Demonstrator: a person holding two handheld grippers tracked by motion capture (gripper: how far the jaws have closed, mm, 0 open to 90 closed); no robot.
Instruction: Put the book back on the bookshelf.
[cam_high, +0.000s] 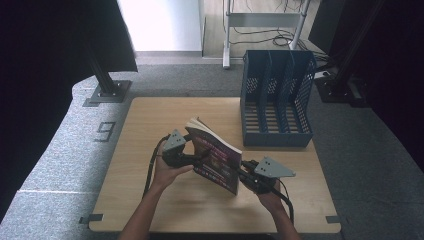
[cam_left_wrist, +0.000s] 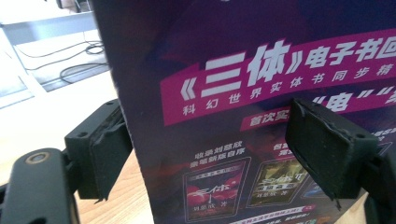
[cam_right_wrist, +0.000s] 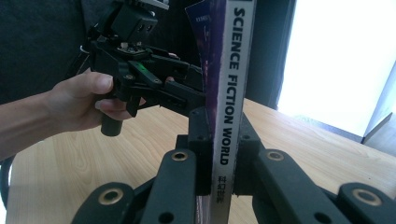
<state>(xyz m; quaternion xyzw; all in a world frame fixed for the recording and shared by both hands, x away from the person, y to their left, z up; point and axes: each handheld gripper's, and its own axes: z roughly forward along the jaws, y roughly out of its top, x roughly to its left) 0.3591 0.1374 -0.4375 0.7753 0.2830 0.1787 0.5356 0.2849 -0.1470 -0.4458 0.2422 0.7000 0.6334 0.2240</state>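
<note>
We're mid-handover w/ the magazine (cam_high: 216, 157): it stands upright on edge over the table (cam_high: 150, 200), front-centre, a bit short of the blue file rack (cam_high: 276, 97). Looks like the aim is to slot it into that rack.

Right gripper (cam_right_wrist: 219, 154) is pinching the spine edge, jaws pressed tight either side of the "SCIENCE FICTION WORLD" strip, so it carries the mag alone. Left gripper (cam_left_wrist: 215, 154) has its jaws spread wide. In the left gripper view the back cover's edge sits between the two pads (cam_left_wrist: 327, 149), but neither looks to press on it; there's a gap on the left pad's side, and the right pad hangs in front of the cover, contact unclear.

Relative to the tongs: mag is between both, right gripper at its near-right lower edge, left gripper at its left face.

Next, as we judge it: back the left gripper clear w/o nudging the cover, then lift w/ the right, keep the mag vertical, line the spine up w/ one of the rack's slots and lower in. Risk: single-edge pinch, so pages may flop or swing.
</note>
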